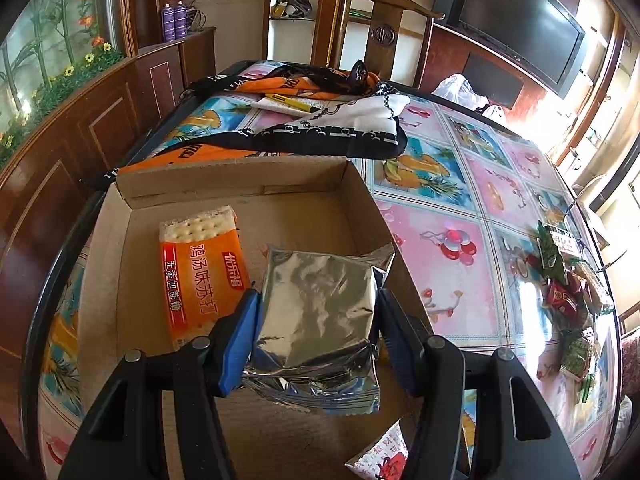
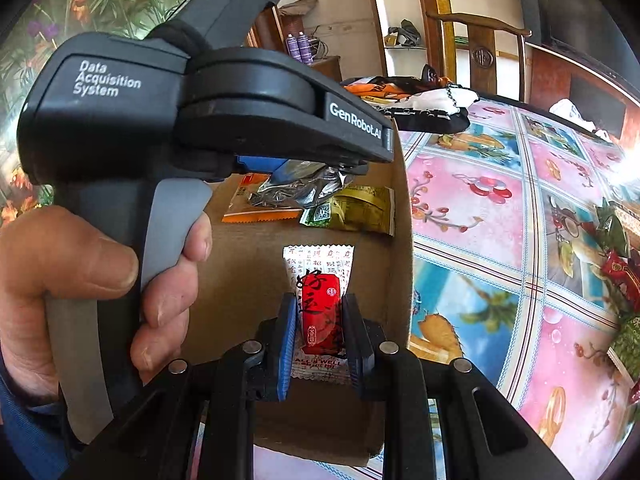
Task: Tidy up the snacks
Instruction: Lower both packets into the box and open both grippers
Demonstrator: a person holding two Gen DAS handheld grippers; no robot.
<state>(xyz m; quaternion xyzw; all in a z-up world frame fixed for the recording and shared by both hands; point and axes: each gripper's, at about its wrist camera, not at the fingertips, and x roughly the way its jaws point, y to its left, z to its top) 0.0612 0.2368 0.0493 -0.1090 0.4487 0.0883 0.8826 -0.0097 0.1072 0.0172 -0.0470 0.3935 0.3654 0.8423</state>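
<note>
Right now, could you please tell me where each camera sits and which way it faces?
Left wrist: on the left claw, looking down into the cardboard box; its fingers clamp a silver foil packet beside an orange cracker pack.
Right wrist: on the right claw, looking down into the same box; it grips a red-and-white candy packet, with the person's left hand on the other tool.
Shared: box, foil packet, cracker pack, candy packet, flowered tablecloth.

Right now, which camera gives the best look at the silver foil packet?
The left wrist view: the silver foil packet fills the middle, held between the left gripper over the cardboard box. The right wrist view shows only a crumpled edge of it under the other gripper's body.
</note>
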